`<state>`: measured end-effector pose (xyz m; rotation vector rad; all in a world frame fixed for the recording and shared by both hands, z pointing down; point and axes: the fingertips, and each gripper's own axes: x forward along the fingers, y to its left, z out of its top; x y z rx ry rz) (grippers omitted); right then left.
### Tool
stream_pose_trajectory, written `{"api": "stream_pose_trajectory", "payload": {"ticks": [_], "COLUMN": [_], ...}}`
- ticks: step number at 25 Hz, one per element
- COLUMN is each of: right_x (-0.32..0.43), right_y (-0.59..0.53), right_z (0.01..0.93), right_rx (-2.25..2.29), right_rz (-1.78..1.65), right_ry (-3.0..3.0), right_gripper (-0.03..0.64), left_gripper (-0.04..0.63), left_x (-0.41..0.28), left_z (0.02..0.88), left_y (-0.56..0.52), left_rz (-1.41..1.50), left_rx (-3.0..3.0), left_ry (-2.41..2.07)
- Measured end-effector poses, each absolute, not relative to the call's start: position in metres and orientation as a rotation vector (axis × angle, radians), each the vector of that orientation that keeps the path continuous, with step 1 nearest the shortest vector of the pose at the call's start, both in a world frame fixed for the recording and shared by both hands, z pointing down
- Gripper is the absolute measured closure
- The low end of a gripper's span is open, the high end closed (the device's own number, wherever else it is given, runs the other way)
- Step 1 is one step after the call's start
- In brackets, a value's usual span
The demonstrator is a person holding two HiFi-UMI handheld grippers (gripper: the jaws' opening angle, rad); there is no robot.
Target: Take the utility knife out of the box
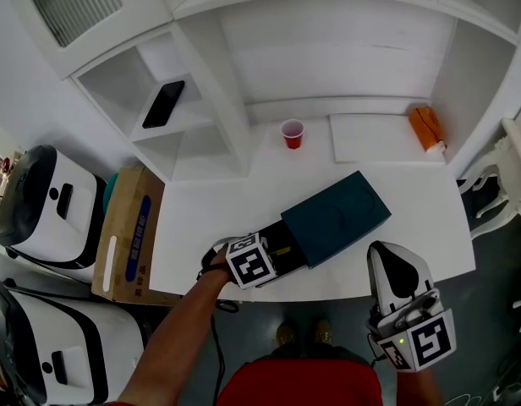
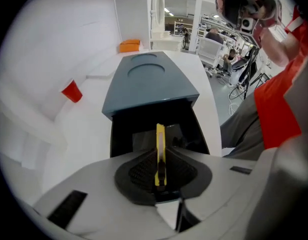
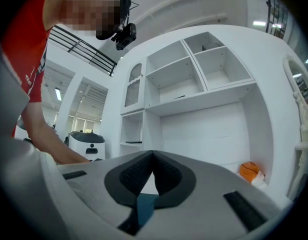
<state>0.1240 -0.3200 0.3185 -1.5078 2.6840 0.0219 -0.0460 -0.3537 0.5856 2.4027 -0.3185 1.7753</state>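
Left gripper (image 2: 159,158) pinches the yellow utility knife (image 2: 160,138) low in the frame's middle, inside the open end of the box (image 2: 149,84); grasp made, lift-out left; right gripper (image 3: 153,155) pressed together, empty

Looks like a robotics lab hall with a mock home corner built in: white built-in shelving (image 1: 201,74) over a white desk (image 1: 210,218), dressed with a red cup (image 1: 293,134) and a phone (image 1: 163,103). Beside the desk, bulky white machines (image 1: 49,201) and a cardboard box (image 1: 129,227) on a grey floor (image 1: 497,252). Beyond, in the left gripper view, an open hall with ceiling strip lights (image 2: 168,10), rows of workstations (image 2: 214,46) and seated people.
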Motion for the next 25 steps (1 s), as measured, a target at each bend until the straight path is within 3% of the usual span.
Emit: {"api": "stream_pose_trajectory", "payload": {"ticks": [8,25], "right_x": [0.112,0.085], "right_y": [-0.318,-0.293], "right_z": [0.320,0.326], "right_rx": [-1.460,-1.391], "right_rz": [0.005,-0.086], "right_ry": [2.705,2.715], "right_gripper": [0.614,0.614], "left_gripper": [0.520,0.518], "left_x": [-0.038,-0.027], "left_z": [0.534,0.341], "left_y": [-0.354,-0.299], "left_rz": [1.443,-0.030], "left_rx": [2.594,2.909], "left_ry": [-0.547,-1.114]}}
